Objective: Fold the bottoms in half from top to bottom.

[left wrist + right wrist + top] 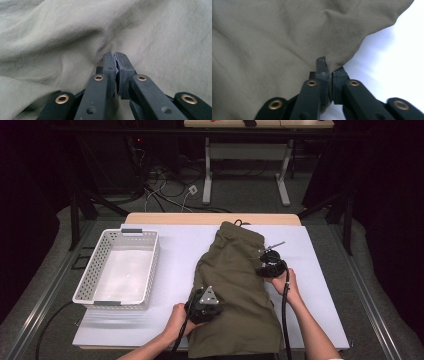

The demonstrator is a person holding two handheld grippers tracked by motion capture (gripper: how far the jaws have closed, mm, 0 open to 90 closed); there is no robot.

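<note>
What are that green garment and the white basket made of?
Garment: seemingly a thin woven fabric, matte olive; it creases softly and puckers where the left claw pinches it. Basket: probably moulded plastic, smooth white, with regular holes through its walls.

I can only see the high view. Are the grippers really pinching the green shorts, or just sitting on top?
Observer: The left gripper is pinched shut, with a fold of the shorts puckering right at its tips.
Operator: And the other one?
Observer: The right gripper has its jaws closed on the very edge of the cloth, where it meets the white table cover.
Operator: Is one side of it hidden?
Observer: Yes, the cloth edge drapes over one jaw tip, while the other tip sticks up in front of the cloth.
</note>
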